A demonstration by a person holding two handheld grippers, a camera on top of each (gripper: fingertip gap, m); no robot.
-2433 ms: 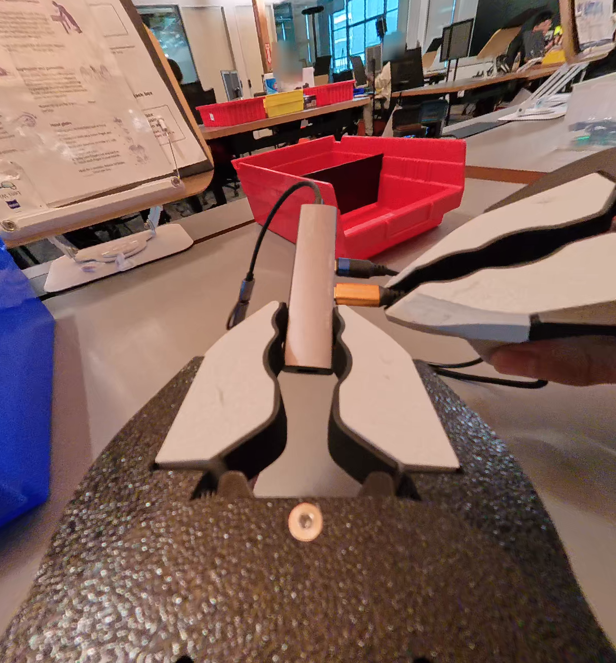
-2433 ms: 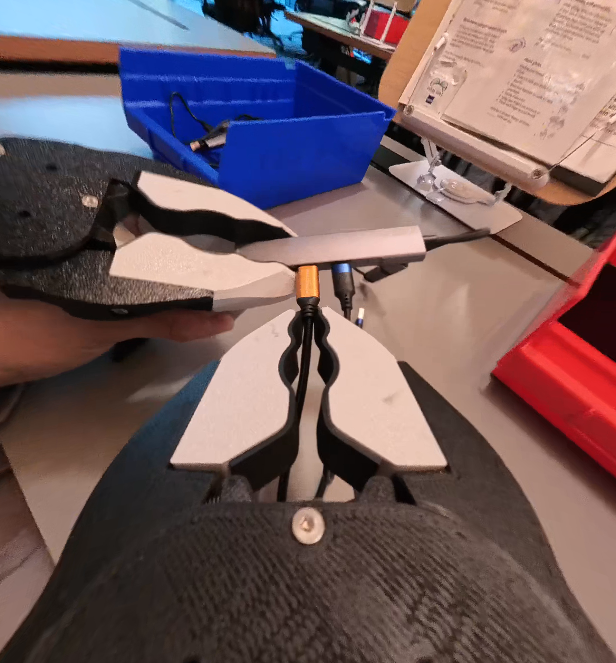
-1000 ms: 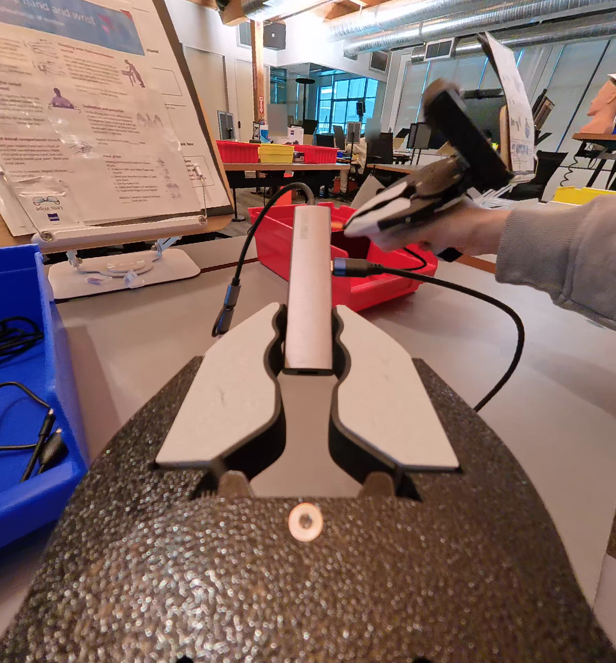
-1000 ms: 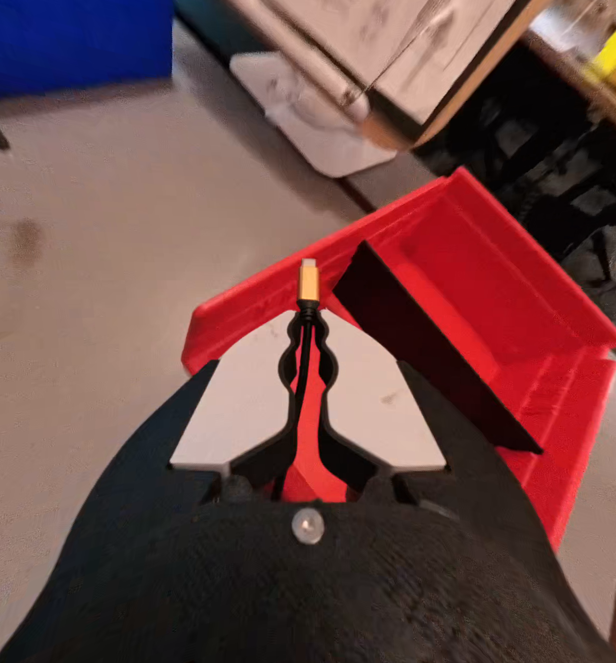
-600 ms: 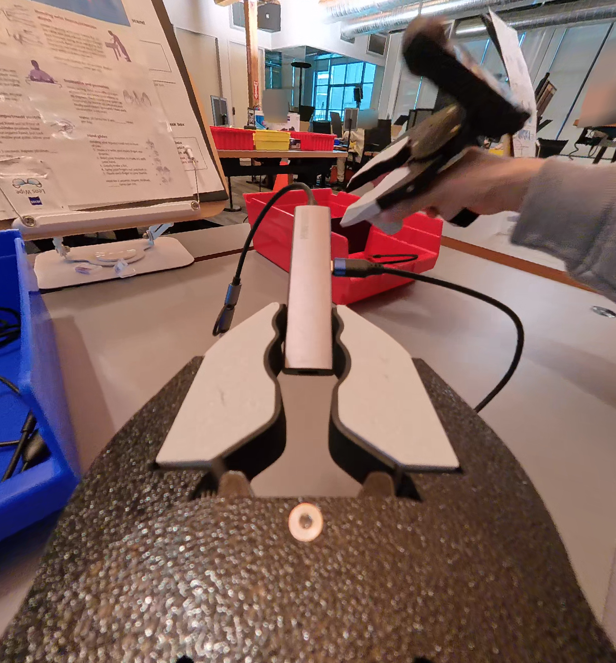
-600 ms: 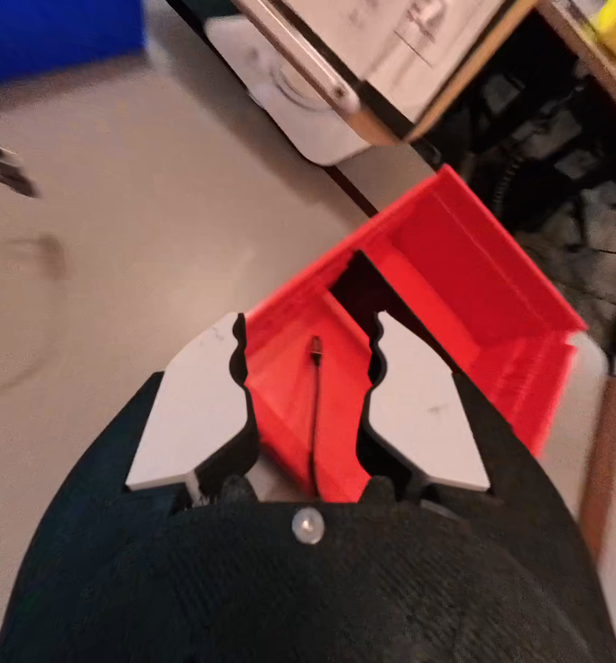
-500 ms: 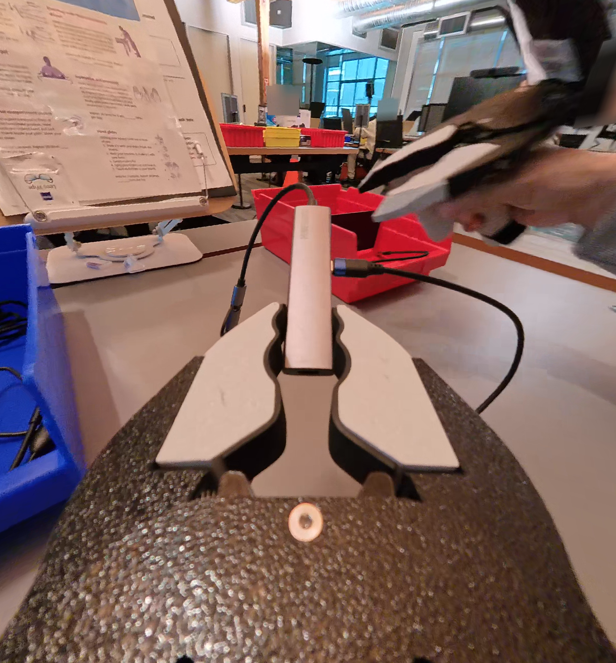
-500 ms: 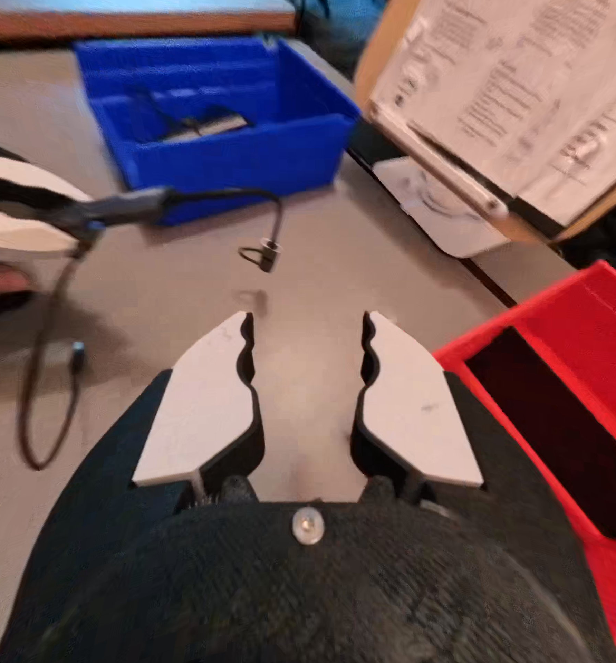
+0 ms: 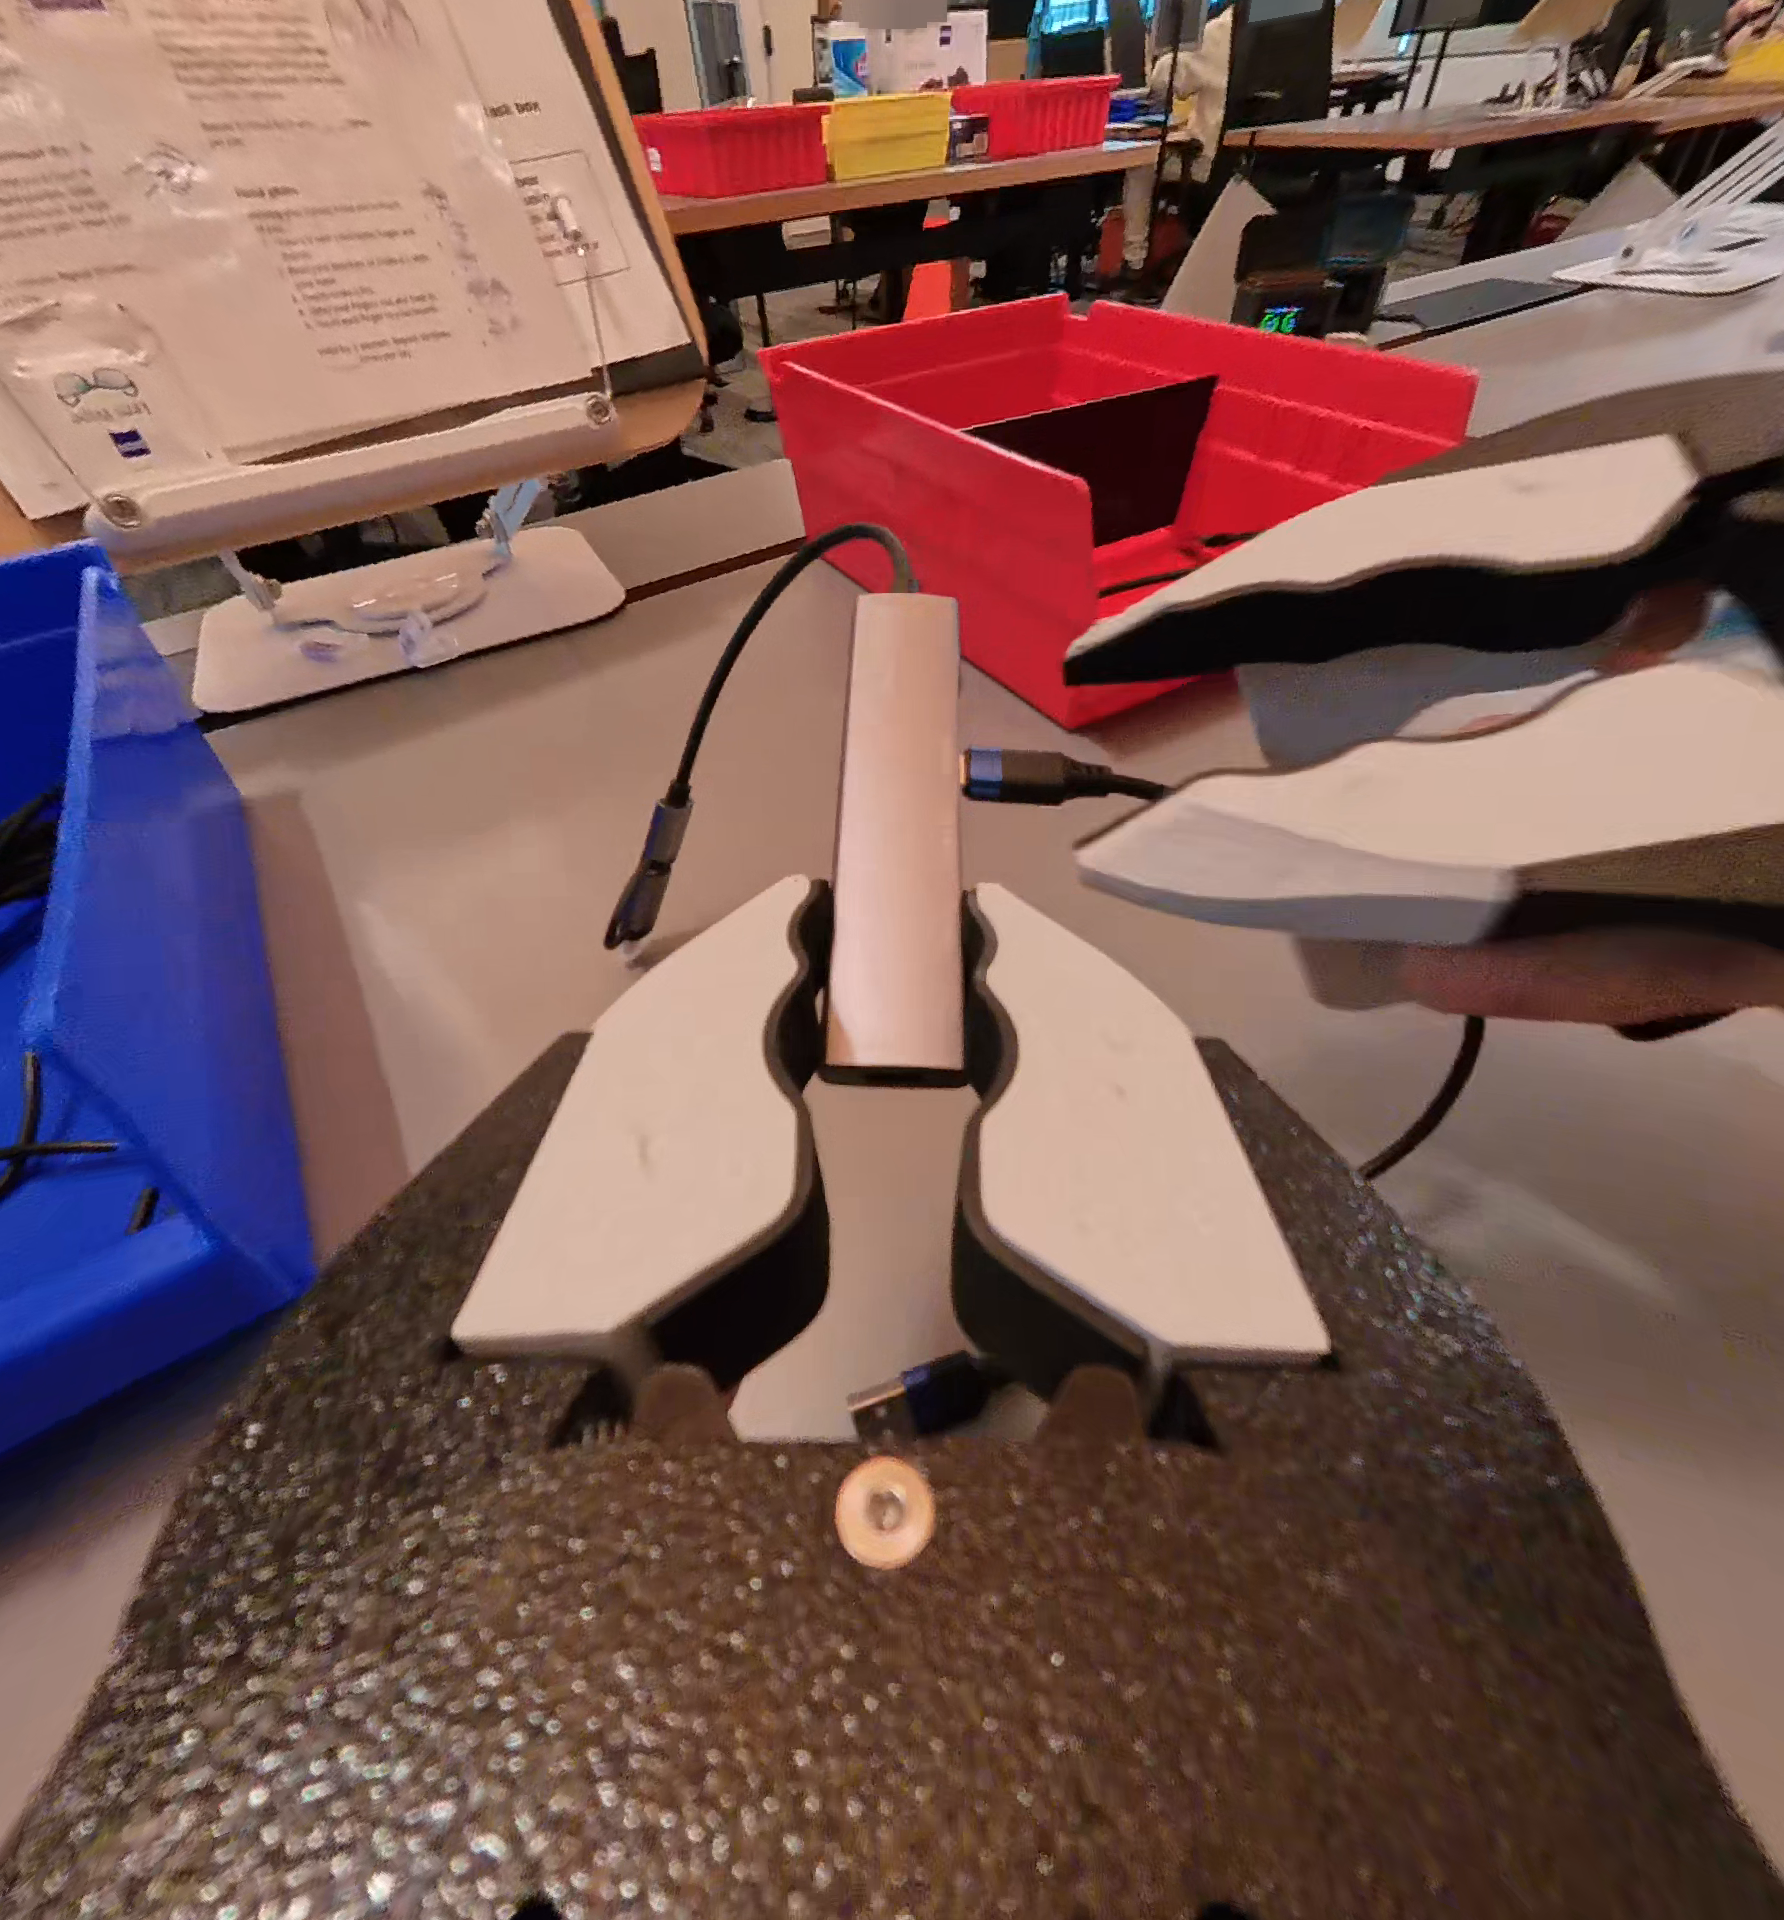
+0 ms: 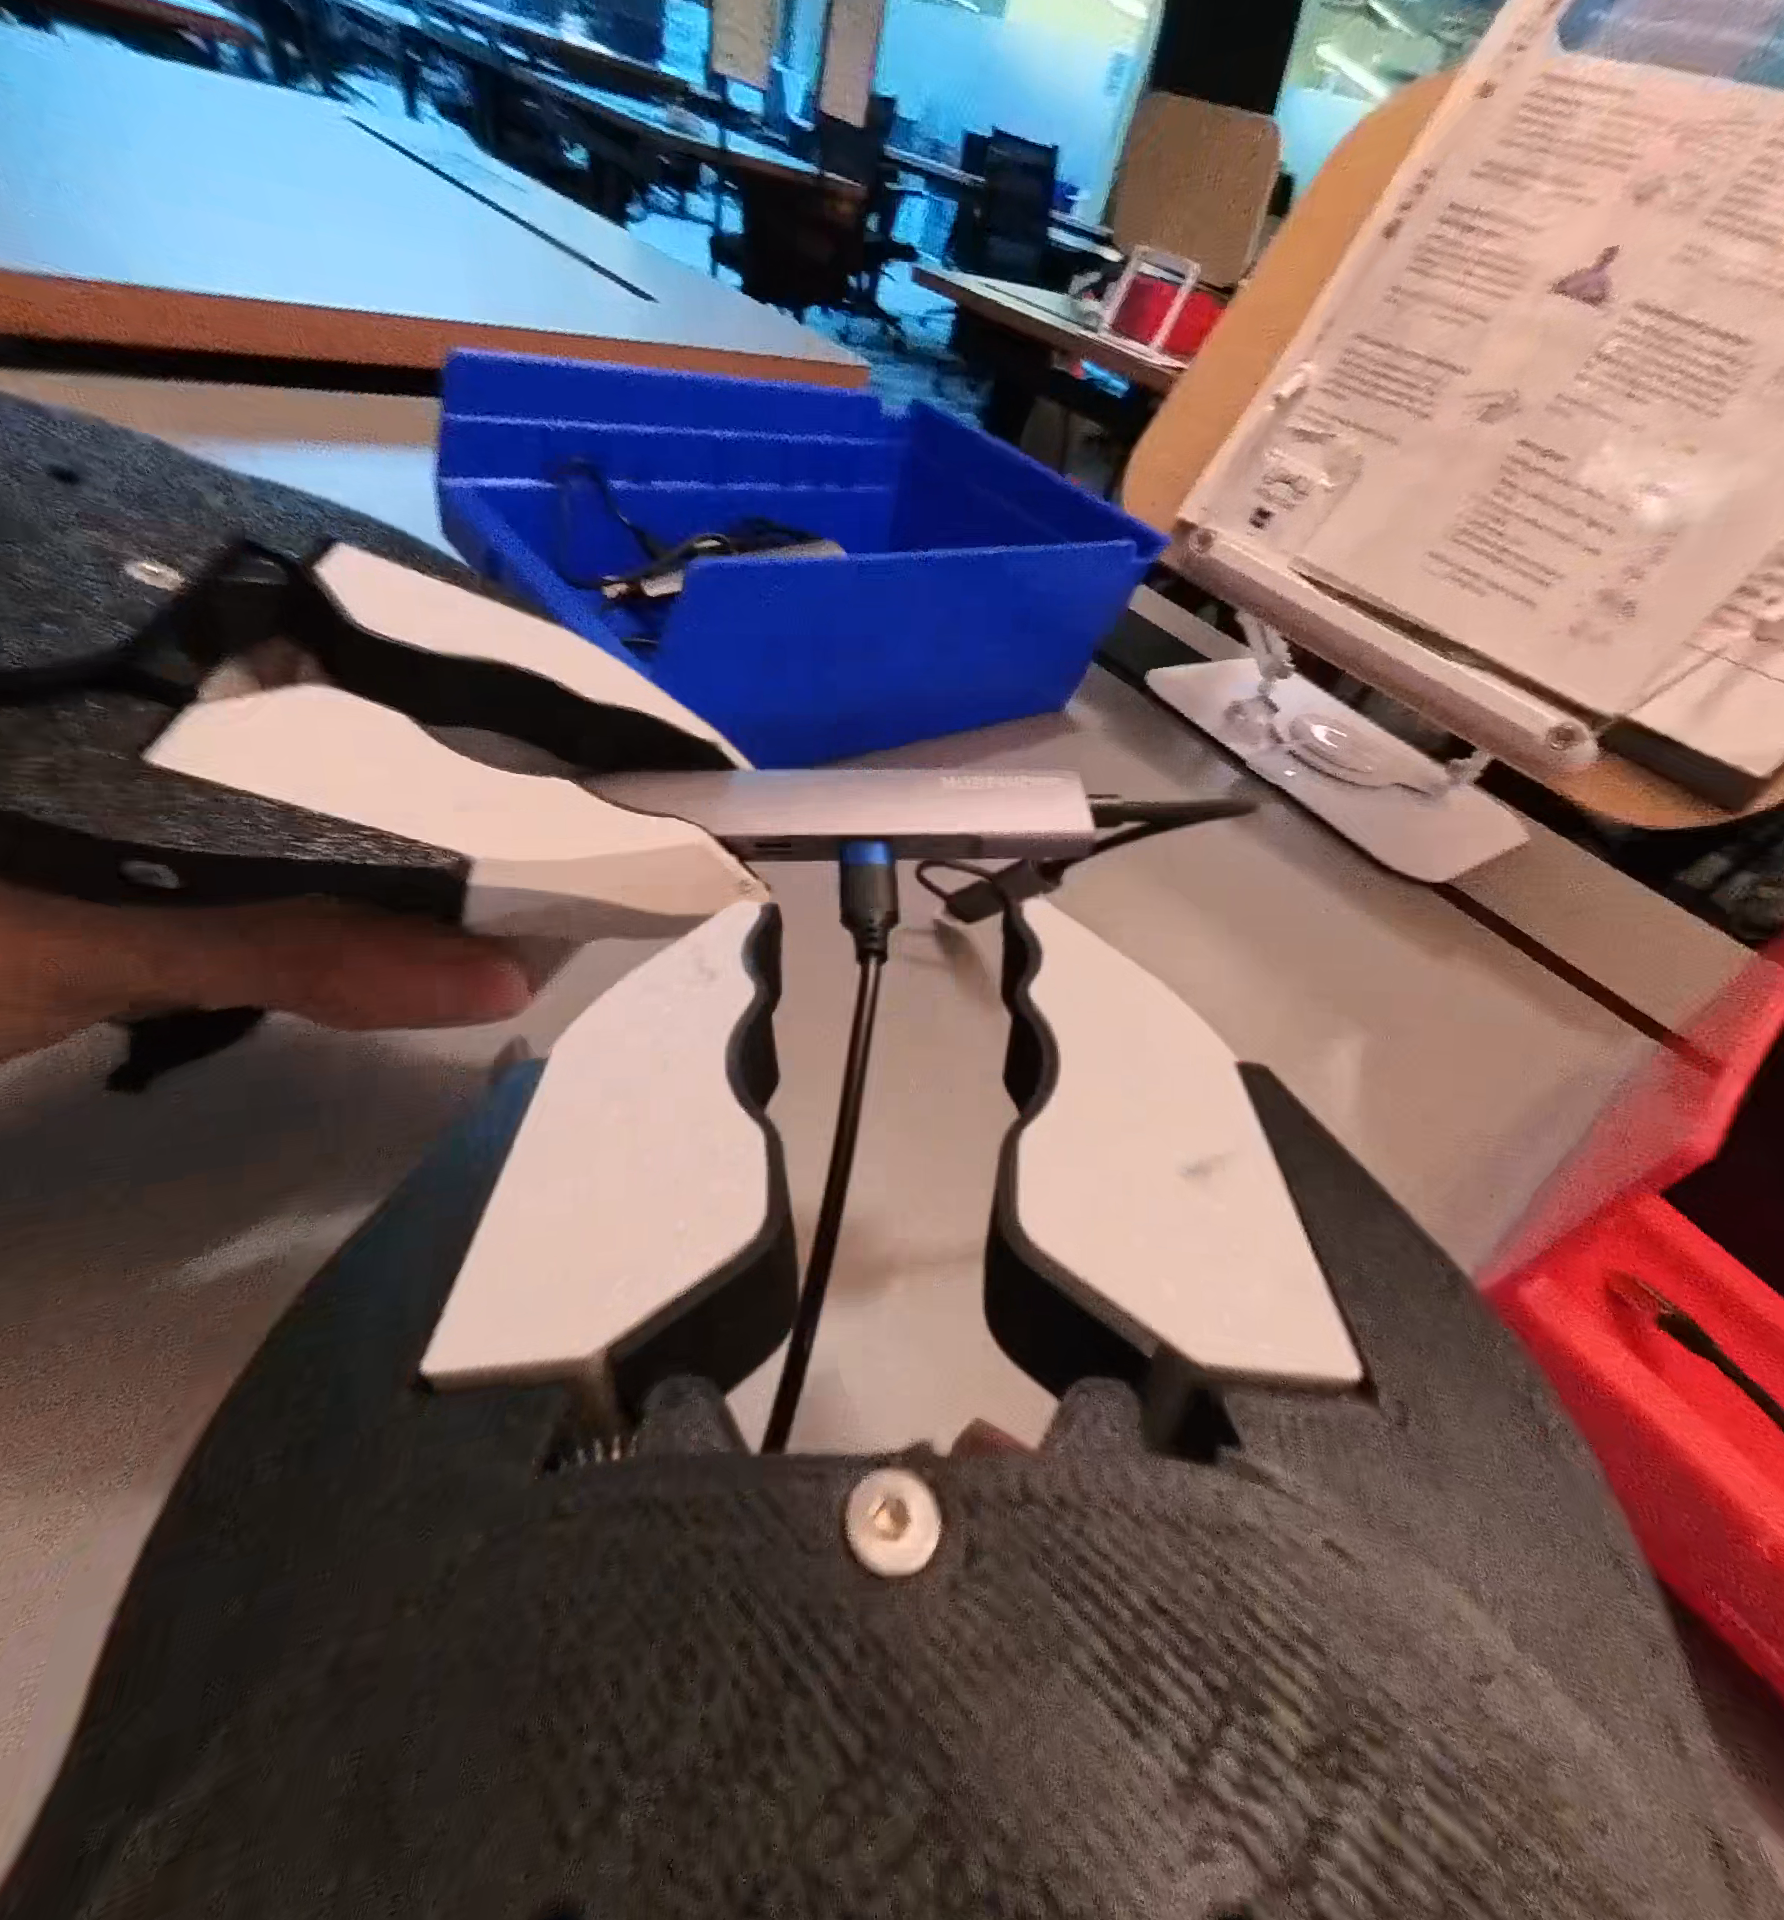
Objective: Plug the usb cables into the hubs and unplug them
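Left gripper [image 9: 893,966] is clamped on the slim, light, rigid hub [image 9: 898,821]; right gripper [image 10: 888,971] hangs apart around the blue-collared plug [image 10: 867,878]. Pinch that stiff plug body, not the floppy cord.

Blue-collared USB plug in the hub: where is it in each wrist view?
Left wrist view: USB plug right of centre, seated in the right side of the hub, which the left gripper clamps.
Right wrist view: plug upper centre, just ahead of the open right gripper.
Shared landmark: blue bin.
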